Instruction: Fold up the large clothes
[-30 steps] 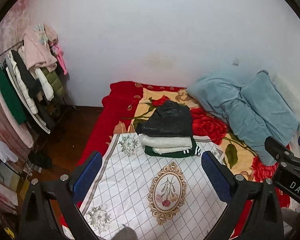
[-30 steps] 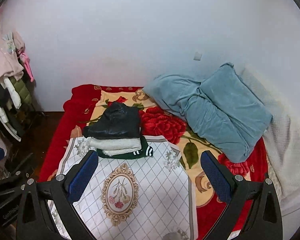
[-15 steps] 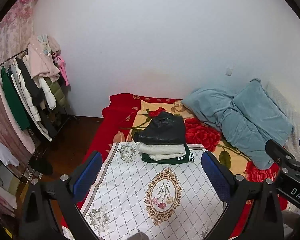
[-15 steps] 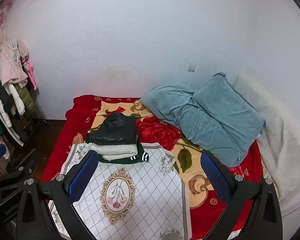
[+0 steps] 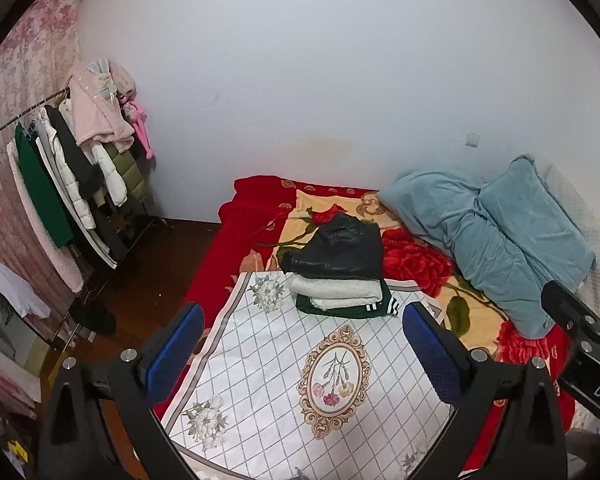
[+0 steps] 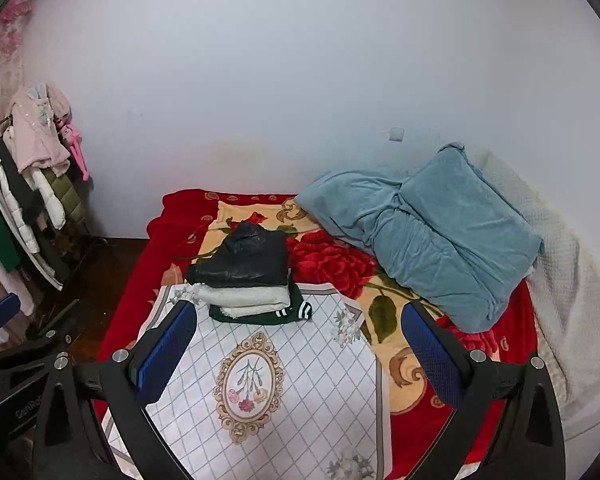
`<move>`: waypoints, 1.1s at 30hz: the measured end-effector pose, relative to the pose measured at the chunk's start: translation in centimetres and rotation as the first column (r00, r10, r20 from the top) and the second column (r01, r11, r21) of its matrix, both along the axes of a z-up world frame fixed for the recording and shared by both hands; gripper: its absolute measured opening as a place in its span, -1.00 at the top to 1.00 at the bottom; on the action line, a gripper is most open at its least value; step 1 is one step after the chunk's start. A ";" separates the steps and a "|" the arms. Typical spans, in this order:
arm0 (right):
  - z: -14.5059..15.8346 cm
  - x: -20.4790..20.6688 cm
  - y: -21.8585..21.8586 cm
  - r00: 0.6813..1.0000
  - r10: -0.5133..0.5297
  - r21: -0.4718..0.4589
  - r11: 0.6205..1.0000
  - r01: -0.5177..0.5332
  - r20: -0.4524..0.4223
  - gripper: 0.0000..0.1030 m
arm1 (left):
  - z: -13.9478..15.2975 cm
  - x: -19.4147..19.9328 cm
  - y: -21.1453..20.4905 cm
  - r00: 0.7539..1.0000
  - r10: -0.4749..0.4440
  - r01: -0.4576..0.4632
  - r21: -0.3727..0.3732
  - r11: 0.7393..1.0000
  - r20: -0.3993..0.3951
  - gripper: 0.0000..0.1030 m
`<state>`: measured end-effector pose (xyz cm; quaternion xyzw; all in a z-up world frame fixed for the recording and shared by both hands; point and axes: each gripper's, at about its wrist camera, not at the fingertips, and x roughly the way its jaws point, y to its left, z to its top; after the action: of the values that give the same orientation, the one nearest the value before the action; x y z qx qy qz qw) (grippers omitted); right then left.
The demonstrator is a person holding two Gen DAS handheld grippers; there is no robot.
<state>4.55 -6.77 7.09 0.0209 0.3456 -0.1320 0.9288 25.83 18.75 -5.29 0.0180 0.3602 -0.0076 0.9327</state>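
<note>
A stack of folded clothes lies on the bed: a black jacket (image 5: pixel 338 248) (image 6: pixel 244 260) on top, a white garment (image 5: pixel 336 290) (image 6: pixel 246 296) under it, a dark green one (image 5: pixel 364 308) (image 6: pixel 260 316) at the bottom. The stack rests at the far edge of a white checked cloth (image 5: pixel 300 380) (image 6: pixel 292 380). My left gripper (image 5: pixel 300 348) is open and empty, held above the cloth. My right gripper (image 6: pixel 296 348) is open and empty too, above the same cloth.
A red floral blanket (image 5: pixel 260 200) (image 6: pixel 480 420) covers the bed. A blue folded quilt (image 5: pixel 500 232) (image 6: pixel 440 236) lies at the right, against the wall. A clothes rack (image 5: pixel 72 168) (image 6: pixel 28 184) with hanging coats stands left, over dark wooden floor (image 5: pixel 140 276).
Both grippers have drawn back and risen from the bed; the stack and the quilt look smaller and more wall shows. Both stay open and empty.
</note>
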 end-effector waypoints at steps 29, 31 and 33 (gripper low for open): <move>0.7 -0.5 -1.5 1.000 0.000 -0.019 1.000 0.000 -0.002 -1.00 | 1.8 -0.7 -0.7 1.000 -0.001 0.001 -0.009 1.000 0.000 -0.97; 0.7 -0.5 -1.5 1.000 0.000 -0.017 1.000 0.000 -0.001 -1.00 | 1.9 -0.7 -0.7 1.000 -0.001 0.001 -0.008 1.000 0.003 -0.97; 0.6 -0.4 -1.5 1.000 0.000 -0.018 1.000 0.000 -0.001 -1.00 | 1.8 -0.8 -0.7 1.000 -0.001 0.001 -0.009 1.000 0.005 -0.97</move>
<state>4.11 -8.25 7.74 0.0123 0.3450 -0.1354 0.9287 25.05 18.01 -3.49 0.0140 0.3580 -0.0098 0.9336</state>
